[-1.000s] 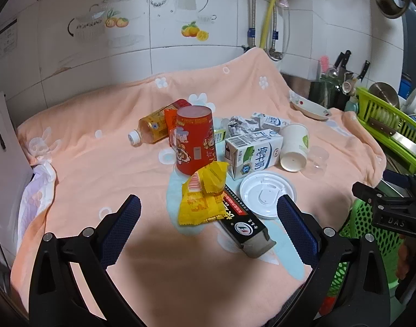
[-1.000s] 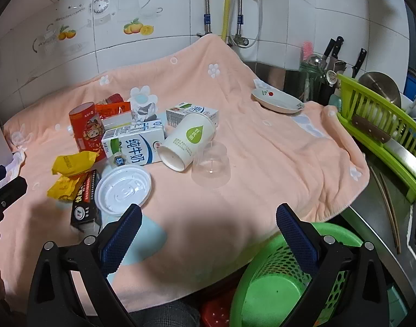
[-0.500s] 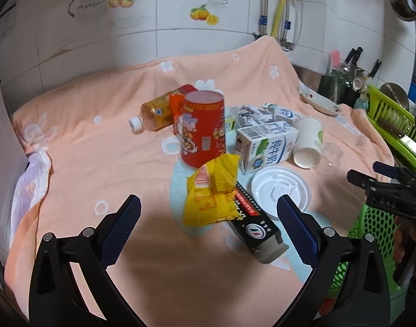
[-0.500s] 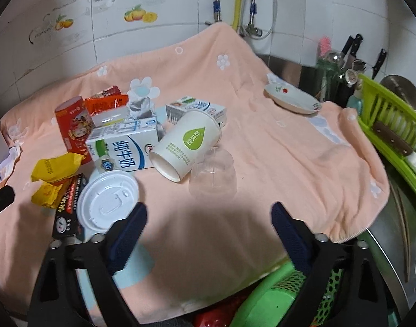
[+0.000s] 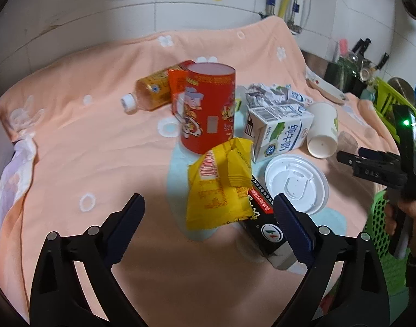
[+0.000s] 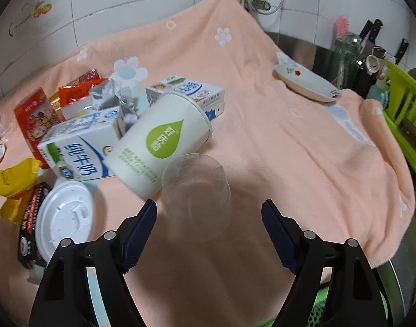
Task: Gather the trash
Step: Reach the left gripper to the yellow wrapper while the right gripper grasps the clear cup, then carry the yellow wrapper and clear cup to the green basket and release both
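Labels | milk carton (image 6: 77, 158) 纯牛奶 | paper cup (image 6: 159, 147) green drop logo

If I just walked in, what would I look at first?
Probably the tall red can standing upright in the middle of the peach cloth, with a crinkly yellow wrapper just in front of it. Next, the big white paper cup with a green drop, tipped on its side against the milk carton, a clear plastic cup beside it.
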Demonstrator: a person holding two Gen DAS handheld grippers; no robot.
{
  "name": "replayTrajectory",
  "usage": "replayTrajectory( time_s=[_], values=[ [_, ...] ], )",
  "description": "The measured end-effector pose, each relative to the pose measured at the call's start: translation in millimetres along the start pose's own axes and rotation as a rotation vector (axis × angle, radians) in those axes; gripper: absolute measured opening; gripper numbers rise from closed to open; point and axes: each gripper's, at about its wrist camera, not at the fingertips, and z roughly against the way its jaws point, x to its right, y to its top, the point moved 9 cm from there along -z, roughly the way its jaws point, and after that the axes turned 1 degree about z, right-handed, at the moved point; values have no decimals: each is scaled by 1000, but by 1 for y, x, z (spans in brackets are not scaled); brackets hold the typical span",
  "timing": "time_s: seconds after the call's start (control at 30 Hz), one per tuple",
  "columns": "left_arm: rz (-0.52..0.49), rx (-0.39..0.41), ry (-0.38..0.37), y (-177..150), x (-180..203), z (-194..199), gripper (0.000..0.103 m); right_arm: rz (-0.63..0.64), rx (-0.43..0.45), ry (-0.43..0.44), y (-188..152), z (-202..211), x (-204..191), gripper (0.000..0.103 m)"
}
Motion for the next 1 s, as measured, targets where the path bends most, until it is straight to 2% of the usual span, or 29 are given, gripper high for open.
replayTrajectory(
  time_s=[0.17,0.27,0.37,0.43,0.5,0.6,0.77,0.93,1.0],
  values=[
    [-10,-27,-16,8,4,-22,91,-15,-21,33,2,-16,0,72],
    [-10,-43,-52,13,9,-33,91,-17,-29,50,1,-21,-2,67],
    [-38,-56,-41,17,11,-46,89,-20,-31,54,0,-24,-4,63],
    [-34,-75,-55,16,12,-54,81,-15,-28,54,0,-22,-6,61],
    [-18,-95,-78,15,10,-60,67,-14,-23,55,0,-19,-7,61],
    [17,-104,-115,13,6,-63,50,-25,-11,63,-3,-13,-7,60],
    [28,-76,-124,15,3,-55,42,-57,10,86,-7,6,-9,60],
    [11,-21,-132,21,5,-30,39,-56,43,90,-11,32,-14,60],
    [4,0,-157,23,11,-15,39,-53,60,90,-14,45,-15,60]
  ],
)
